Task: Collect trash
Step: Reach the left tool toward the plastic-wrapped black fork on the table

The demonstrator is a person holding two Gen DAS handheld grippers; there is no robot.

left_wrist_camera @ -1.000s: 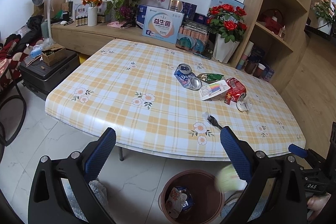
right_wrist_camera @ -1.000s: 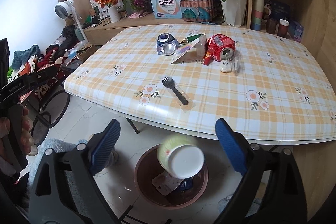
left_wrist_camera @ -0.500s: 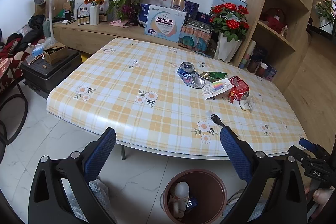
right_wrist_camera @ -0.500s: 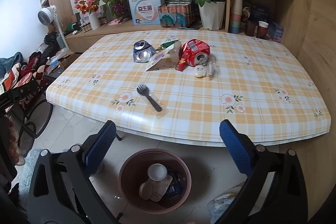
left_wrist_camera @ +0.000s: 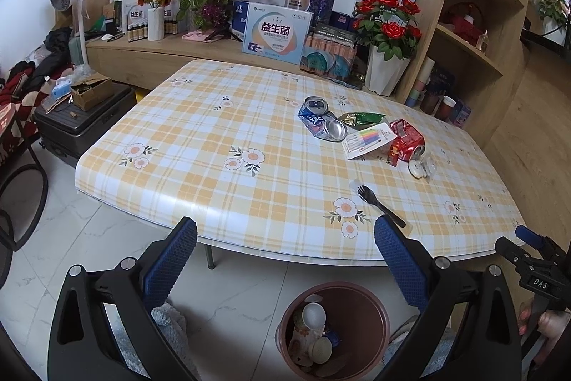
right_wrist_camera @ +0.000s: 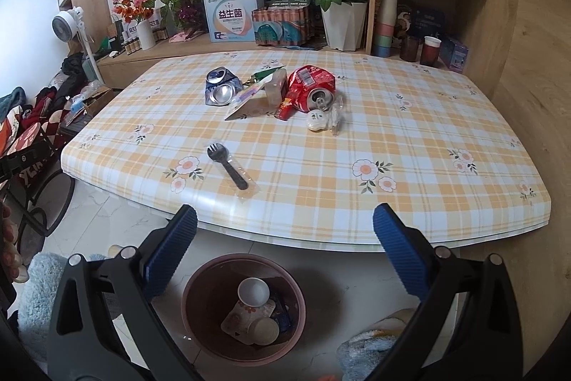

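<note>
Both claws are hanging spread wide and empty in front of the desk [right_wrist_camera: 392, 166], the right claw [right_wrist_camera: 284, 250] directly above the bin [right_wrist_camera: 200, 338] on the floor, the left claw [left_wrist_camera: 285, 259] a little to that bin's left. The bin is already holding cups and scraps. The trash that is left is lying on the desk: a black fork [right_wrist_camera: 228, 165] in a clear wrapper near the front edge, and farther back a cluster of a crushed blue can [right_wrist_camera: 218, 90], a green wrapper [right_wrist_camera: 264, 74], a marker pack [right_wrist_camera: 246, 100], a crushed red can [right_wrist_camera: 310, 88] and a small white lid [right_wrist_camera: 317, 123] with clear plastic beside it.

The fork is probably the riskiest piece. It is lying flat and thin on a slick cloth, so a claw coming down on it is likely to be pushing it rather than pinching it, and it is sitting near enough the edge to be sliding off onto the floor, outside the bin. In the cluster the pieces are touching and overlapping, so closing on one is likely to be dragging or rolling its neighbours; the red can looks free to roll.

Room is looking generous: the front half of the desk is bare apart from the fork, and the gap between desk edge and bin is open. The flowerpot [right_wrist_camera: 344, 24] and boxes [right_wrist_camera: 230, 20] behind the desk are standing well apart from the trash, though a long reach would be bringing the claw's body over the desk edge.
</note>
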